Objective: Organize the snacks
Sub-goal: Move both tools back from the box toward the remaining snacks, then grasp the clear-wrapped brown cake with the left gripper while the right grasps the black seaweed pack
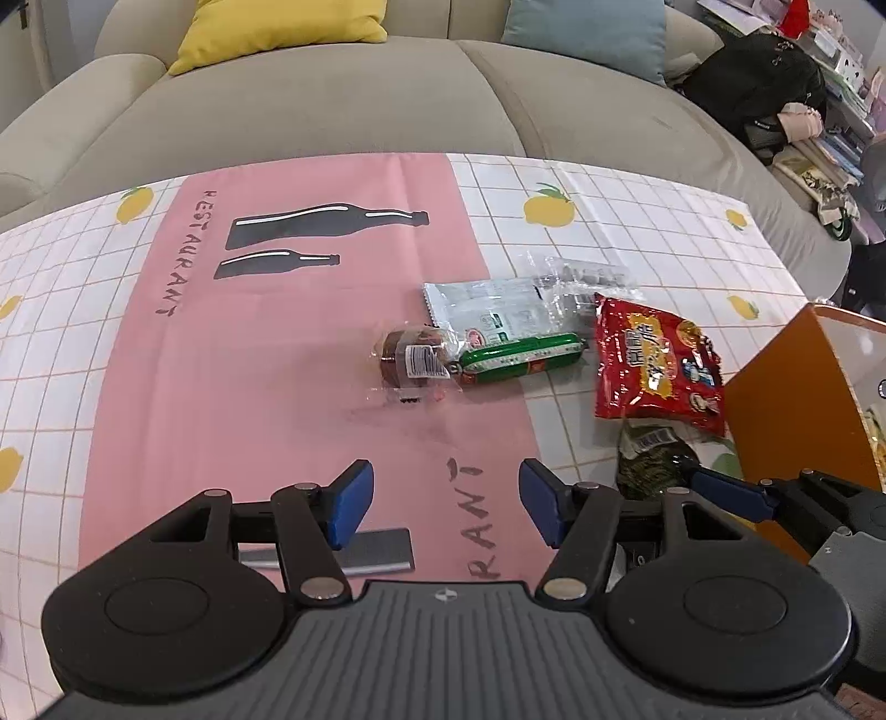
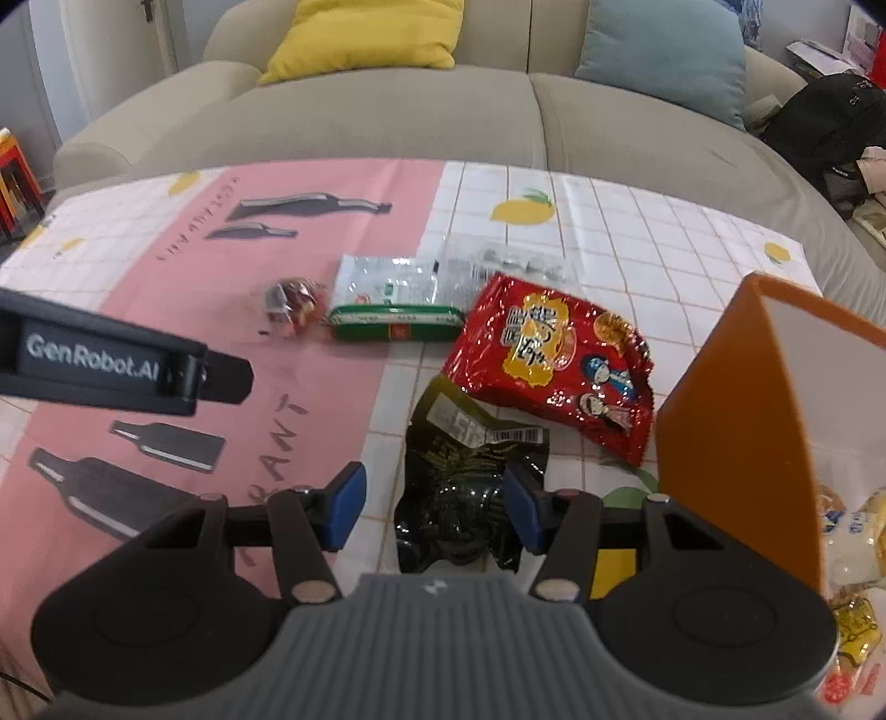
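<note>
Snacks lie on the pink and white tablecloth [image 1: 249,387]: a brown wrapped snack [image 1: 412,357], a green sausage stick [image 1: 523,357], a white packet [image 1: 482,313], a clear packet [image 1: 587,274], a red chip bag [image 1: 656,365] and a dark green packet [image 2: 470,487]. My left gripper [image 1: 446,501] is open and empty, hovering above the cloth nearer than the brown snack. My right gripper [image 2: 434,509] is open, its jaws standing on either side of the dark green packet. An orange box [image 2: 736,443] at the right holds yellow and white snacks [image 2: 853,531].
A beige sofa [image 2: 443,116] with a yellow cushion [image 2: 365,33] and a blue cushion [image 2: 664,50] stands behind the table. A black backpack [image 1: 758,83] and clutter lie at the far right. The left gripper's body [image 2: 111,360] crosses the right wrist view.
</note>
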Motion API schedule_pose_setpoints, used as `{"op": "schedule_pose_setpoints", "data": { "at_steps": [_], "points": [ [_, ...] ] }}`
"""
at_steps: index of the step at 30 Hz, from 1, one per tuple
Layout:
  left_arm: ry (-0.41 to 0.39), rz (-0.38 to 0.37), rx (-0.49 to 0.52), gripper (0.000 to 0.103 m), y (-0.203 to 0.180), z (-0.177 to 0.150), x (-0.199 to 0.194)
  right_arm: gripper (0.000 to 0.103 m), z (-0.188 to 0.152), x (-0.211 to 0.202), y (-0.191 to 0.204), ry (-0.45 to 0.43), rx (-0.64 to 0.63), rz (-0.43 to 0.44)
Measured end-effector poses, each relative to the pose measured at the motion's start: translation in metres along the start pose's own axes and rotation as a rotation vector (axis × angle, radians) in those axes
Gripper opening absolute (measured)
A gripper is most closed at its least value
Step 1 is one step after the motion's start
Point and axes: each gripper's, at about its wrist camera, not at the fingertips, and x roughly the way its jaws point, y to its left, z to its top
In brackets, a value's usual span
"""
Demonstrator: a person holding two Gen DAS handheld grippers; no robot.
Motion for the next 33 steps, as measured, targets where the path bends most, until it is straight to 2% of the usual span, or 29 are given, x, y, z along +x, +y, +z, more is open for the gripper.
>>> {"op": "schedule_pose_setpoints", "data": {
  "at_steps": [7,10,12,19,24,28,33],
  "points": [
    [-0.015,0.008,-0.015,0.072,0.006,0.005,0.016,0.057,-0.003,0.022,0.0,0.021,-0.021,-0.062],
    [-0.027,0.001,-0.02,0.072,0.007,0.008,0.021,0.049,-0.004,0.029,-0.003,0.034,-0.008,-0.083],
    [-0.046,-0.001,-0.013,0.072,0.007,0.009,0.024,0.038,-0.005,0.032,-0.006,0.035,0.003,-0.082],
    [-0.095,0.005,-0.021,0.075,0.009,0.023,0.044,0.037,-0.004,0.033,-0.009,0.041,0.008,-0.064],
    [-0.092,0.087,0.011,0.073,0.009,0.03,0.064,0.037,-0.003,0.035,-0.011,0.047,0.005,-0.051],
    [-0.08,0.064,-0.002,0.071,0.012,0.031,0.074,0.037,-0.002,0.035,-0.013,0.047,0.021,-0.045],
    [-0.083,0.075,-0.001,0.066,0.01,0.033,0.076,0.037,-0.003,0.035,-0.012,0.042,0.019,-0.047]
  ]
}}
